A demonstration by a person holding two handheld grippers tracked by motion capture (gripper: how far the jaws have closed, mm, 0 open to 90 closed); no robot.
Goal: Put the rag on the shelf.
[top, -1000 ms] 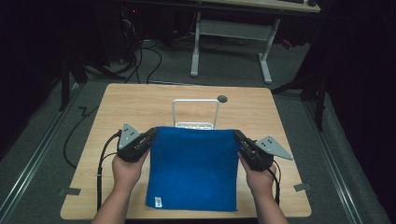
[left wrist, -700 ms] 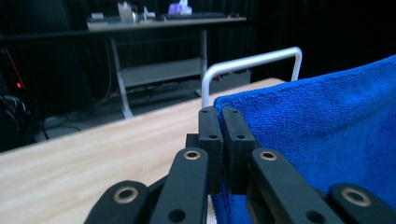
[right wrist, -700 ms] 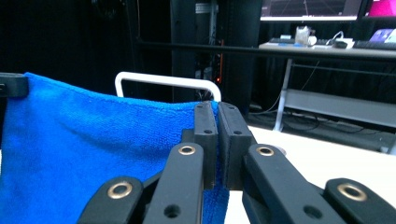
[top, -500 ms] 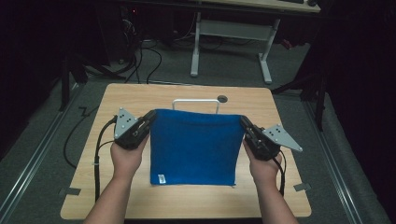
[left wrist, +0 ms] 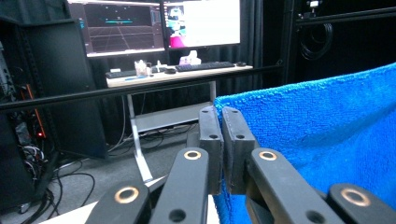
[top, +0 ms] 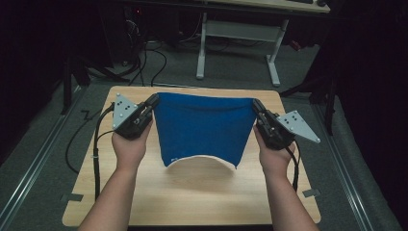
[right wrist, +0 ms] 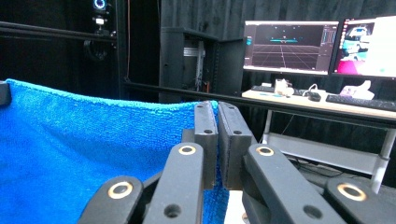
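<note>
The bright blue terry-cloth towel hangs lifted above the light wooden table, stretched between the left gripper and right gripper, each clenched on a far top corner. Judged mid-fold; next, carry those corners evenly toward the near hem.

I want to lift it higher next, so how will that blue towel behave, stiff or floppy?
Likely floppy: the blue towel hangs between the left claw and right claw, its top edge dipping and its bottom edge curling. Probably light, since two corner pinches hold it. The looped pile should resist slipping.
</note>
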